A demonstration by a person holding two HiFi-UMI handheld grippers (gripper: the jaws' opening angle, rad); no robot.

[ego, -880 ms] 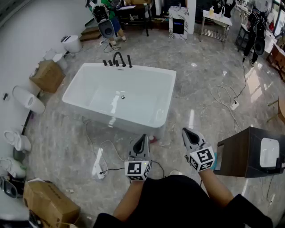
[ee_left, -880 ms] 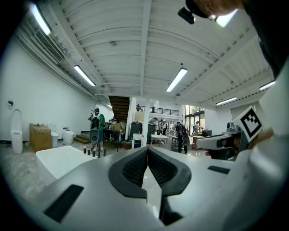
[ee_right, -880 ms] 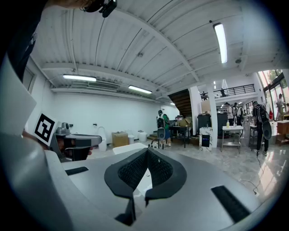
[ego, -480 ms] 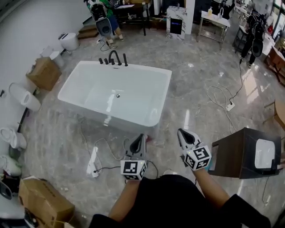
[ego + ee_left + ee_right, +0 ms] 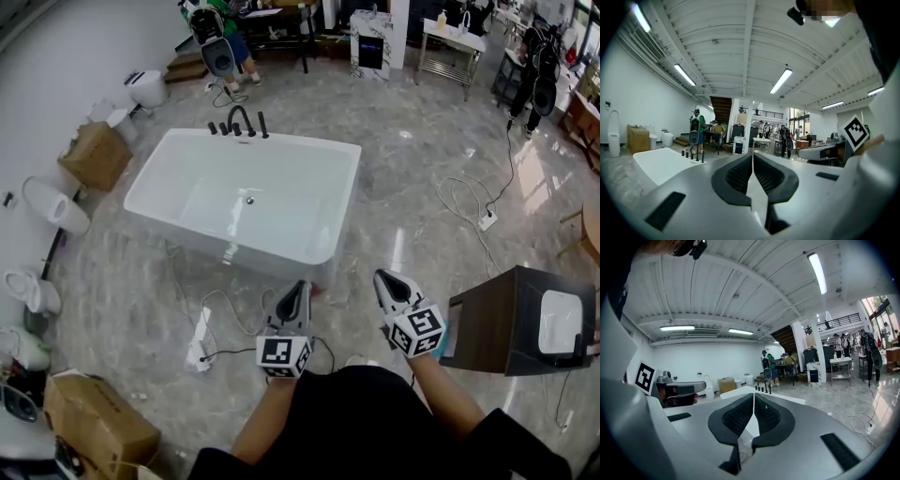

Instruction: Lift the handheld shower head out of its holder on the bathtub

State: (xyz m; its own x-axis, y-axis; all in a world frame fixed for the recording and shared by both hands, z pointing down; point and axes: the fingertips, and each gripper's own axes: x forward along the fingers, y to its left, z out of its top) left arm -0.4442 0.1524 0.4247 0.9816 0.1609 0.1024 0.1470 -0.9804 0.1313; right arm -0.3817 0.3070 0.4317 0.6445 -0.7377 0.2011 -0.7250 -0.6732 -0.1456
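Note:
A white freestanding bathtub (image 5: 323,155) stands on the marble floor ahead of me. On its far rim is a black faucet set (image 5: 240,123) with several upright pieces, and the slim handheld shower head (image 5: 263,126) stands at its right end. My left gripper (image 5: 302,285) and right gripper (image 5: 382,277) are held close to my body, well short of the tub's near side. Both point toward the tub, jaws shut and empty. The left gripper view shows its shut gripper (image 5: 753,155) with the tub (image 5: 656,161) and faucet set (image 5: 693,154) far off. The right gripper (image 5: 753,396) likewise sees the faucet set (image 5: 764,389) far off.
Cables and a white power strip (image 5: 199,349) lie on the floor between me and the tub. A dark wooden cabinet (image 5: 511,323) stands at my right. Toilets (image 5: 56,208) and cardboard boxes (image 5: 94,157) line the left wall. A person with a backpack (image 5: 217,42) stands beyond the tub.
The tub has slid slightly left and up in the head view as the camera shifted. Both grippers stay shut in the same stance before my body.

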